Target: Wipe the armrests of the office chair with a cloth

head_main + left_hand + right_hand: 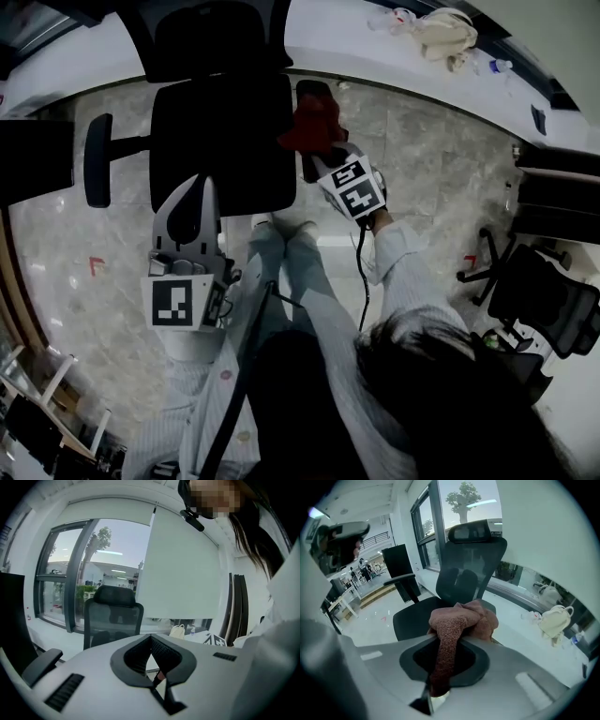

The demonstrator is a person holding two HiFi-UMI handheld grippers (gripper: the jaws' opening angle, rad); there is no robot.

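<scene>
Right tongs (454, 637) clamped on the red cloth (314, 124) — it's over the chair armrest (312, 92); left tongs (151, 639) pinched together, empty.

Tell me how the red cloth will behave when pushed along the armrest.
The cloth looks floppy: it bunches and droops past the right gripper, so it will probably fold rather than slide flat. Its coarse knit likely drags on the armrest rather than slipping. Light, probably: one pinched strip carries it.

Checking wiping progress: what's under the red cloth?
An armrest of the office chair; its far end shows beyond the red cloth, the middle is covered.
</scene>
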